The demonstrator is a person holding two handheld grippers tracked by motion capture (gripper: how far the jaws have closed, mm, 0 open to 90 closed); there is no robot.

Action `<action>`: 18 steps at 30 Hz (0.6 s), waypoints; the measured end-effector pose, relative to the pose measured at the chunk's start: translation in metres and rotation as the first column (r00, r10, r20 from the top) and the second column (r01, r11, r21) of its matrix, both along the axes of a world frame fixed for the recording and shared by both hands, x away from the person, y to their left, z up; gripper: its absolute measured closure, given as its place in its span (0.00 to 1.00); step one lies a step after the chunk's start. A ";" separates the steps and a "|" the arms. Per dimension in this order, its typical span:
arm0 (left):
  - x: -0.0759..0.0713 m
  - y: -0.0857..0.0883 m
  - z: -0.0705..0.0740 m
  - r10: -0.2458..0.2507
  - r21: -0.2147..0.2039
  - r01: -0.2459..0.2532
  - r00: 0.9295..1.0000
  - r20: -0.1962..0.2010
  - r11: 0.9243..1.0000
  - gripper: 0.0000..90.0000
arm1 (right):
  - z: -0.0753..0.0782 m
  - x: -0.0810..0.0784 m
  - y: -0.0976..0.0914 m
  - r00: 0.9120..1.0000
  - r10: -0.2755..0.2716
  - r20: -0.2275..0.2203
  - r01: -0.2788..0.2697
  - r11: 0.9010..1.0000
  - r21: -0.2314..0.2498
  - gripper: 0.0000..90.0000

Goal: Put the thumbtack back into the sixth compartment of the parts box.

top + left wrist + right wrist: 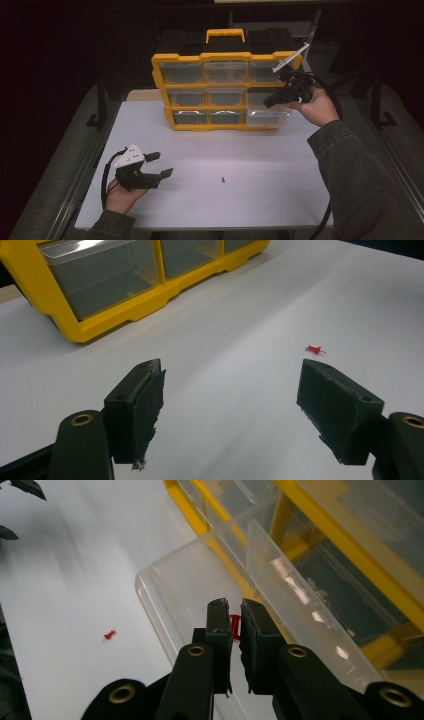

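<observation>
The right gripper [235, 625], clamped on a red pin [234, 628], hangs over the pulled-out drawer [170, 587] at frame centre, seemingly about to release, while the left gripper [230, 390], jaws apart, faces another pin [314, 349] at right.

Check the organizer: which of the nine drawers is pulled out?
The bottom right drawer of the yellow organizer, as the high view shows it. Its clear front juts out over the table below the right gripper; the other eight sit flush in the frame.

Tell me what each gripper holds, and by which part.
The right gripper pinches a small red thing, likely a pushpin, over the pulled-out clear drawer; which part it grips cannot be told. The left gripper is open, holding nothing.
</observation>
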State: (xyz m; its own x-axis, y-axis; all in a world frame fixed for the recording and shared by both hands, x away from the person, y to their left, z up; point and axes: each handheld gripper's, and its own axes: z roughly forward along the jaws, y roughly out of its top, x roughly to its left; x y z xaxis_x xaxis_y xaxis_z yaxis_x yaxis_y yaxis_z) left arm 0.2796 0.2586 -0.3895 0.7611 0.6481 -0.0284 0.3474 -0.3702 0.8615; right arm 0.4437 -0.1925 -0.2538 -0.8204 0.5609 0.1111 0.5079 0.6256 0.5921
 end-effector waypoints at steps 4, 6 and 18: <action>0.000 0.000 0.000 -0.004 0.003 0.004 1.000 0.003 1.000 0.29 | -0.005 0.002 0.000 1.000 -0.015 -0.009 0.015 1.000 -0.009 0.89; 0.000 0.000 0.000 -0.004 0.002 0.004 1.000 0.002 1.000 0.29 | -0.006 0.002 0.000 1.000 -0.017 -0.007 0.017 1.000 -0.005 0.88; 0.000 0.000 0.000 -0.003 0.006 0.003 1.000 0.000 1.000 0.29 | 0.007 -0.007 0.001 1.000 -0.003 0.017 0.002 0.999 0.034 0.85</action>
State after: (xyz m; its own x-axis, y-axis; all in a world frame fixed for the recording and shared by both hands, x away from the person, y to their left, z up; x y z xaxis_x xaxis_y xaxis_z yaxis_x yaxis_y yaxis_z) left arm 0.2797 0.2584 -0.3892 0.7631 0.6459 -0.0244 0.3463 -0.3767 0.8592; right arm 0.4367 -0.1912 -0.2471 -0.8210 0.5589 0.1165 0.4991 0.6035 0.6218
